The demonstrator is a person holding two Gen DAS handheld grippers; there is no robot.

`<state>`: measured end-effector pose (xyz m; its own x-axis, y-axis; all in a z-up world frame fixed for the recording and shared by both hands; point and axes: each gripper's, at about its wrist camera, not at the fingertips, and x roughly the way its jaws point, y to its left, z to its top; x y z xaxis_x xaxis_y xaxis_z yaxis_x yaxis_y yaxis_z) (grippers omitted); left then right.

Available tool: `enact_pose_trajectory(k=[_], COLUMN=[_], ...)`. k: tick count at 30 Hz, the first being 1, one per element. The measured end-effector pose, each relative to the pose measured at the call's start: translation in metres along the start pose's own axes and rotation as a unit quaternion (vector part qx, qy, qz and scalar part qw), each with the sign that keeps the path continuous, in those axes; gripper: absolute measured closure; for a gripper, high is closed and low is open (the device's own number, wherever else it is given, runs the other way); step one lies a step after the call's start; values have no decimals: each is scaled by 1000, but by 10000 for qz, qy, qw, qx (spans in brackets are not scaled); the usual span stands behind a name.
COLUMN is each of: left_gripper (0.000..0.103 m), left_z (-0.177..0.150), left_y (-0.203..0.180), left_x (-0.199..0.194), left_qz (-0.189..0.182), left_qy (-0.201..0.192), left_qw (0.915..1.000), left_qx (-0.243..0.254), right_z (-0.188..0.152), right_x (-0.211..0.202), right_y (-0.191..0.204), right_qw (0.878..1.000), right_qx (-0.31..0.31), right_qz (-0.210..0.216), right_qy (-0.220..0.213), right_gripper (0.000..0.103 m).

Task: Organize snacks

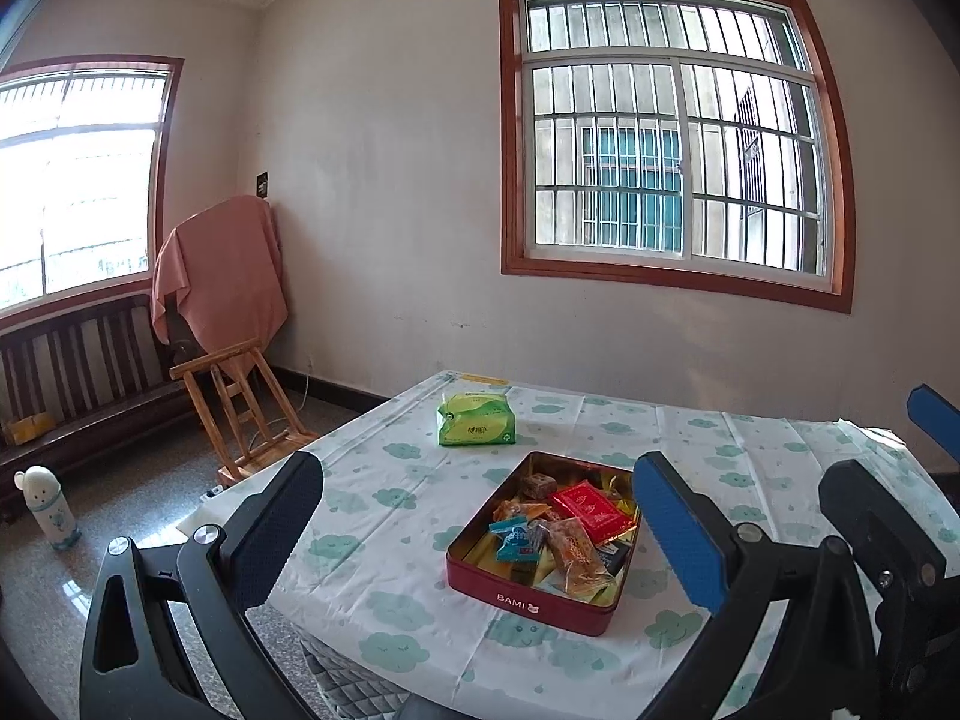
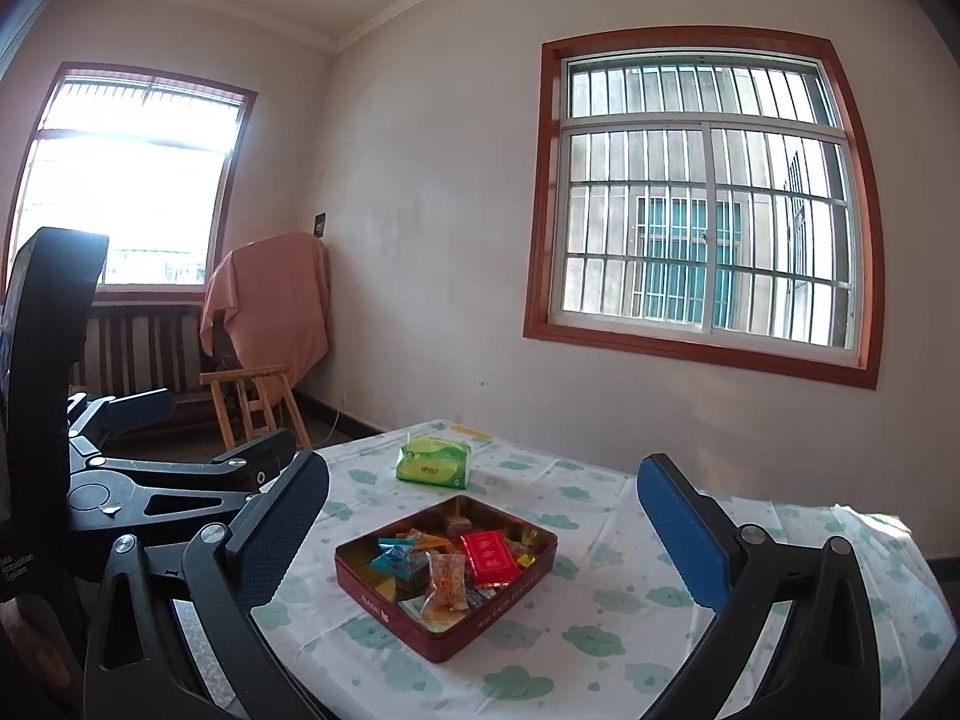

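Note:
A red tin sits open on the table, filled with several wrapped snacks: a red packet, a blue one and an orange one. My left gripper hovers above and in front of the tin, open and empty. My right gripper does the same from the right side, open with nothing between its fingers. The right gripper also shows at the right edge of the left wrist view, and the left gripper at the left of the right wrist view.
A green tissue pack lies on the cloud-print tablecloth behind the tin. A wooden chair, a cloth-draped object and a bench stand by the far wall. A white bottle stands on the floor.

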<state>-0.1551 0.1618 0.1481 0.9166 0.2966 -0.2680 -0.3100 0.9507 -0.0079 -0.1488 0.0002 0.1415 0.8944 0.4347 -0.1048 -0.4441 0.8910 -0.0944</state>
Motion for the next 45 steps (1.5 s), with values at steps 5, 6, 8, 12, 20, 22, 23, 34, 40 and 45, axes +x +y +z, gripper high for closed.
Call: enact_pose_trajectory(k=[5, 6, 8, 12, 20, 22, 23, 34, 40, 45], left_gripper=[0, 0, 0, 0, 0, 0, 0, 0, 0, 0], left_z=[0, 0, 0, 1, 5, 5, 5, 4, 2, 1], left_y=[-1, -1, -1, -1, 8, 9, 9, 10, 7, 5], left_x=[-3, -3, -3, -5, -7, -7, -6, -6, -3, 0], left_qz=[58, 60, 53, 83, 33, 86, 118, 162, 175, 163], left_qy=[-70, -68, -83, -157, -197, -193, -191, -162, -95, -51], left_qw=[10000, 10000, 10000, 9998, 9995, 9995, 9995, 9994, 9996, 9997], left_qx=[18, 19, -3, -51, -234, -243, -241, -260, -189, -156], right_z=[-1, -1, -1, 0, 1, 1, 2, 0, -2, -5], right_x=[0, 0, 0, 1, 0, -1, -1, 0, 2, 6], right_y=[0, 0, 0, 0, 1, 2, 2, 2, 1, -1], right_qw=[10000, 10000, 10000, 10000, 10000, 10000, 10000, 9999, 9999, 9998], right_qx=[14, 14, 21, 30, 42, 39, 39, 27, 36, 60], right_qz=[39, 36, 45, 51, 62, 77, 78, 101, 124, 142], right_qy=[-4, -5, -2, 6, -31, -32, -33, 18, 68, 140], right_gripper=[0, 0, 0, 0, 0, 0, 0, 0, 0, 0])
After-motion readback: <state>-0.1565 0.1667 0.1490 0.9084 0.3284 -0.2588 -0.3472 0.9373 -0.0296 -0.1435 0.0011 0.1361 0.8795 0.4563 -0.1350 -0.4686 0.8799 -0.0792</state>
